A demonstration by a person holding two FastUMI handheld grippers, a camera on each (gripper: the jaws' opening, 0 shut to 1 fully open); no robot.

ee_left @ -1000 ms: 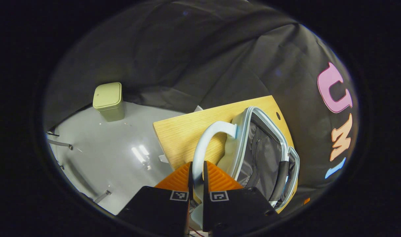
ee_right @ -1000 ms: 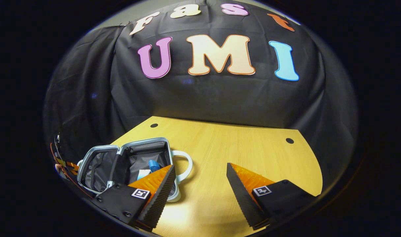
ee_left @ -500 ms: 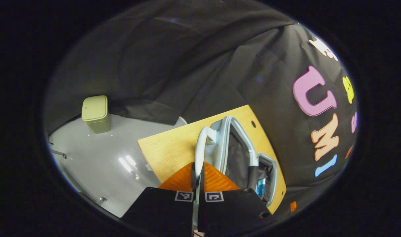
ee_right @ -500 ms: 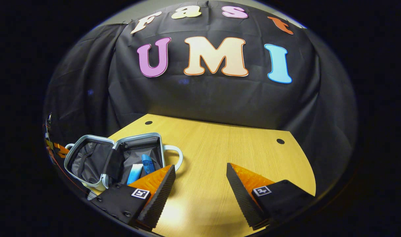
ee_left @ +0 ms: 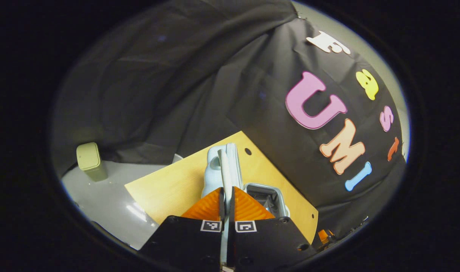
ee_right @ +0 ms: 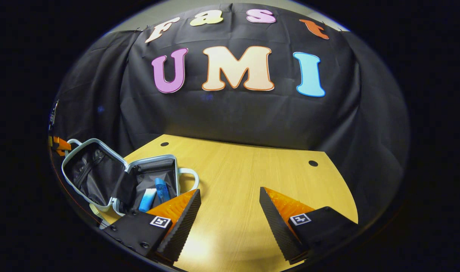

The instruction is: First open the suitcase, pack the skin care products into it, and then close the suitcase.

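Note:
A small pale-blue suitcase (ee_right: 118,177) stands open at the table's left. Its lid (ee_right: 88,173) is tilted up, its black lining facing me. In the base lie a light-blue tube (ee_right: 146,200) and a blue bottle (ee_right: 161,189). In the left gripper view, my left gripper (ee_left: 226,190) is shut on the lid's white handle (ee_left: 225,166), and the lid (ee_left: 214,175) shows edge-on with the base (ee_left: 268,196) to its right. The same gripper's orange fingers (ee_right: 60,145) show at the lid's far edge. My right gripper (ee_right: 230,190) hovers open over the table, right of the suitcase, with nothing between its fingers.
The wooden table (ee_right: 245,170) has bare surface to the right of the suitcase and two small holes near its back edge. A green lidded bin (ee_left: 88,160) stands on the grey floor (ee_left: 112,196) beyond the table's left side.
The left gripper has swung the lid up by its handle, from lying flat to tilted up over the base. The right gripper has stayed open and hardly moved.

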